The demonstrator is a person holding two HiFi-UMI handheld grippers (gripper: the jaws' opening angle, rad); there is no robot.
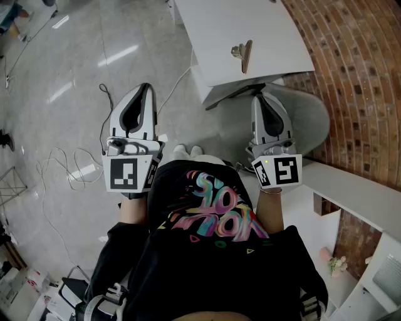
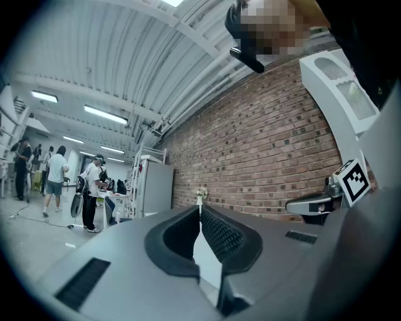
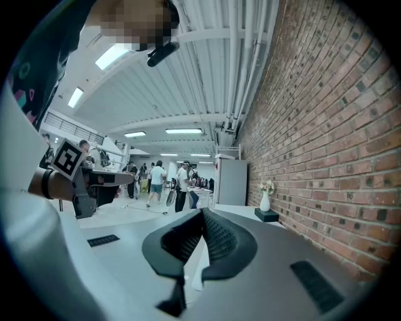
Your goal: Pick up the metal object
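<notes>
Left tongs (image 2: 199, 210) and right tongs (image 3: 202, 213) are both closed on nothing, well apart from the metal clip (image 1: 242, 54) by the desk's (image 1: 276, 31) near edge; arriving closed could knock it off.

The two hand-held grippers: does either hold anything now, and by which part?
Nothing is held. The left hand-held gripper and the right hand-held gripper are both shut and empty; the gold-coloured metal clip lies on the white table.

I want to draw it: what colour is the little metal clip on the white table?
The small metal clip is shiny golden-bronze; the head view shows it best.
</notes>
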